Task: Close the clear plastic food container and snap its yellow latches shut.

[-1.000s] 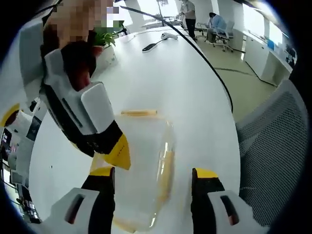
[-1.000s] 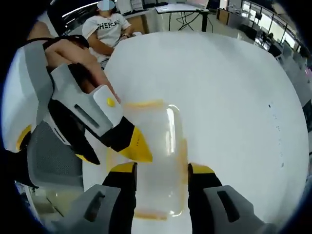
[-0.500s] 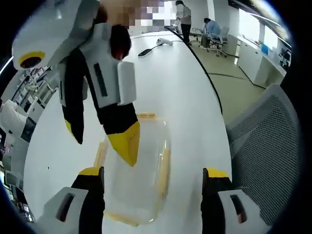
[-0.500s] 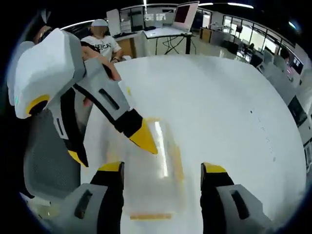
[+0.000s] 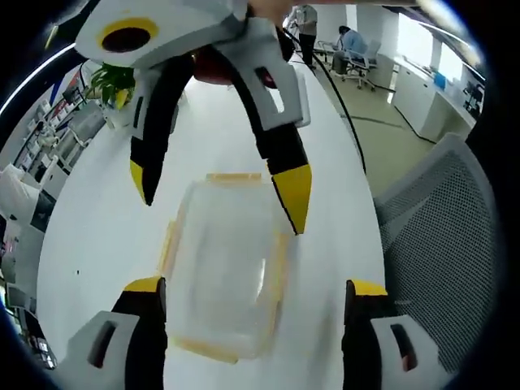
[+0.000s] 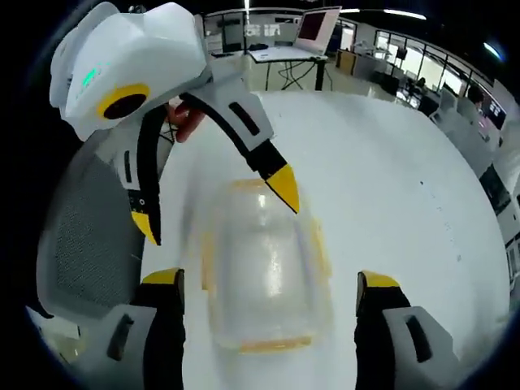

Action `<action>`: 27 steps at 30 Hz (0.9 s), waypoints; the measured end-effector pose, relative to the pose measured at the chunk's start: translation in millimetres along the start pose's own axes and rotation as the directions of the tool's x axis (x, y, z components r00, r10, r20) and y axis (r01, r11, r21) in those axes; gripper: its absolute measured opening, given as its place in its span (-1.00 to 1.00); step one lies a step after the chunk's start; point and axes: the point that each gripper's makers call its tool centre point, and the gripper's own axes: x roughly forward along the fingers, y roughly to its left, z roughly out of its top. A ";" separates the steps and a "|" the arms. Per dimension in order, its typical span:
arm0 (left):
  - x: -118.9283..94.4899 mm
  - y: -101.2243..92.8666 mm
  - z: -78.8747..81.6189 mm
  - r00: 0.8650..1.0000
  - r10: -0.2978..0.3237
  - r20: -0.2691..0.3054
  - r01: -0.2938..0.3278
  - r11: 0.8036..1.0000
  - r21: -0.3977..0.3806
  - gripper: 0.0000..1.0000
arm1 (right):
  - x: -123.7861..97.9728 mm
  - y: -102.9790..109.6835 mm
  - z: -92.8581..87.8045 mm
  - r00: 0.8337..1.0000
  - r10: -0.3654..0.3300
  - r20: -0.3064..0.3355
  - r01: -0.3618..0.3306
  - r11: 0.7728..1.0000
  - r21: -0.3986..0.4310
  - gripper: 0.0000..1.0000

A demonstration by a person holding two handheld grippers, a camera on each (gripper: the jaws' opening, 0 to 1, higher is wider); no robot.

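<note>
The clear container (image 5: pixel 223 268) is sitting on the white table (image 5: pixel 97 236), its yellow latches (image 5: pixel 233 177) framing it. The left gripper (image 5: pixel 256 296) is spreading its jaws wide on either side of the container. The right gripper (image 5: pixel 219 191) is hanging over the container's far end, jaws parted.

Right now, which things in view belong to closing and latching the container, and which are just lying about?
Part of the job:
- clear container with its lid on
- yellow latches along its edges
- left gripper, open
- right gripper, open

Just lying about:
- white table
- mesh chair
- potted plant
- laptop on a far desk
</note>
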 end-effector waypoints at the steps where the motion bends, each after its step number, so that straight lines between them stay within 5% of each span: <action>1: 0.0 0.6 -0.4 1.000 0.000 -0.001 0.000 1.000 0.000 0.80 | -0.3 -0.3 -1.9 1.000 -0.006 -0.009 0.005 1.000 -0.009 0.72; 16: 8.4 17.5 -19.1 0.996 0.003 -0.094 0.001 0.999 0.046 0.81 | 6.9 2.2 -32.9 0.984 -0.005 -0.179 -0.011 0.996 -0.091 0.65; 27: 21.8 24.5 -34.5 0.988 -0.010 -0.156 0.017 0.999 0.037 0.80 | 15.2 2.5 -44.0 0.972 -0.019 -0.235 -0.007 0.994 -0.109 0.59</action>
